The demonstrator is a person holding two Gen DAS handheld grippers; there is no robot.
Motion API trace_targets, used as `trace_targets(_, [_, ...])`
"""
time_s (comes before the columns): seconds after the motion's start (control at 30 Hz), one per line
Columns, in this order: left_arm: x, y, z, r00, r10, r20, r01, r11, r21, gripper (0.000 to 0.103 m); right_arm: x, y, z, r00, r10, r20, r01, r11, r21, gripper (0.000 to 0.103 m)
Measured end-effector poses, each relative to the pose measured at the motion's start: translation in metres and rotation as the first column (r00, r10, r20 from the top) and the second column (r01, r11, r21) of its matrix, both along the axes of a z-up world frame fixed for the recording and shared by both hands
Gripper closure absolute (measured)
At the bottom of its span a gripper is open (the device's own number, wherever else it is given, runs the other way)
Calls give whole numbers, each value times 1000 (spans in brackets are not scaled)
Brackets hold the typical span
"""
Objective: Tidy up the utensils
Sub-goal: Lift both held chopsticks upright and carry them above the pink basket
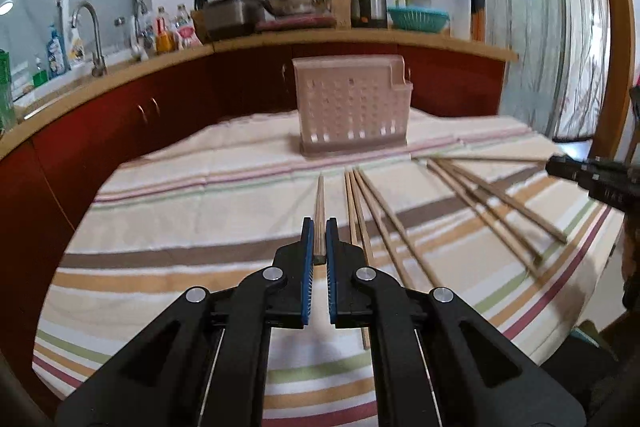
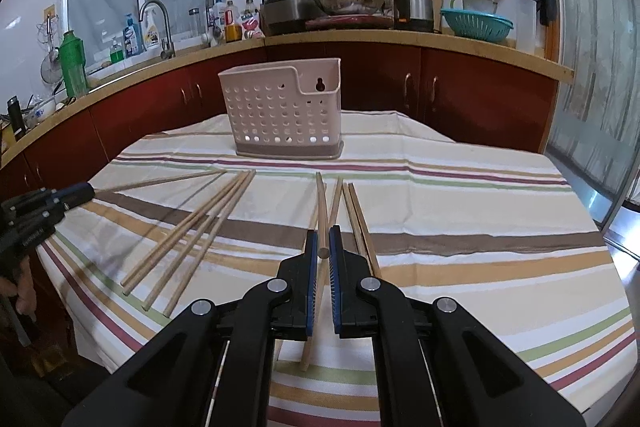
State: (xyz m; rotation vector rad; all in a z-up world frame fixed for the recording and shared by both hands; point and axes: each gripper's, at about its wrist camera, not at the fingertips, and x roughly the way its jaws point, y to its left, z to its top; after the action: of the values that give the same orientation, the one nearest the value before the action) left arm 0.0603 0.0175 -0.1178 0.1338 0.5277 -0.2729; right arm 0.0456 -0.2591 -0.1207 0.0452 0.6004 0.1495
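In the left wrist view my left gripper is shut on a wooden chopstick that points ahead toward the pink perforated utensil holder, lifted above the striped tablecloth. Several loose chopsticks lie to its right. My right gripper is shut on another chopstick, also aimed at the holder. Each gripper shows at the edge of the other's view: the right gripper and the left gripper, each with a chopstick sticking out of it.
More loose chopsticks lie on the cloth at the left, and others lie under my right gripper. Behind the table runs a wooden counter over red cabinets, with a kettle, pots and a faucet. A glass door stands at the right.
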Motion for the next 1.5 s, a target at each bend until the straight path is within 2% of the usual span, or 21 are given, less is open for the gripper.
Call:
trace_targets(0.33, [-8,9,38,995,24,95,-18,998,-60,97,-7,3,23,998,1,70,-2,1000,10,96])
trace_targets(0.53, [-1,13,56,992,31,122,-20,995,-97,97,-4,3,37,994,5,107,-7,1000,18,96])
trace_targets(1.07, [45,15,79,986,51,157,-27,989,-148,97,26,6,65,982,19,188,-25,999,30,96])
trace_targets(1.5, [58,7,93,983,24,181,7,985,-172,97,31,8,82,976,37,215,-46,998,35,97])
